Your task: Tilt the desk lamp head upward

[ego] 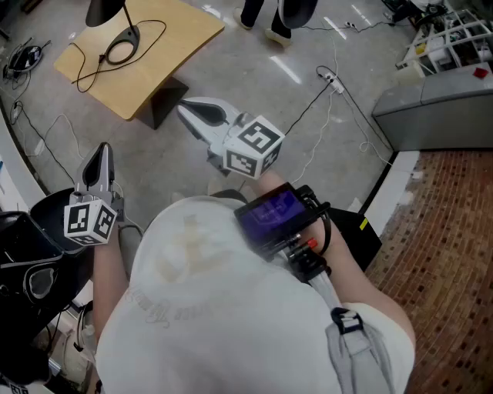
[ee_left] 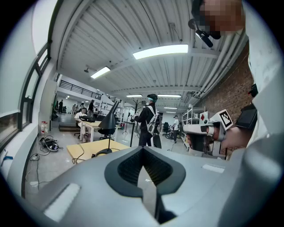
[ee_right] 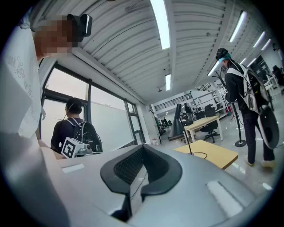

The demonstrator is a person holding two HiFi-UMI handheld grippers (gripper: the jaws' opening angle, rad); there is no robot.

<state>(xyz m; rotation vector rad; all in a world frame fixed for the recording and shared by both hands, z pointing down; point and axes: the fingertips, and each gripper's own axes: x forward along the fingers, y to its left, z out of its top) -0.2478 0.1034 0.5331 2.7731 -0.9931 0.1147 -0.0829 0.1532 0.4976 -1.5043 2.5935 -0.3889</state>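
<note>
Both left gripper (ego: 99,154) and right gripper (ego: 189,112) are closed and empty; the person should first approach the desk lamp (ego: 104,11), then open one.

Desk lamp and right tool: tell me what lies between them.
Head view: between the right tool and the desk lamp, only a strip of wooden table with the lamp's cable and the table's dark leg.

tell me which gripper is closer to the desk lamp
Right, probably by a little. The right gripper reaches almost to the near corner of the table under the desk lamp; the left gripper sits farther back.
</note>
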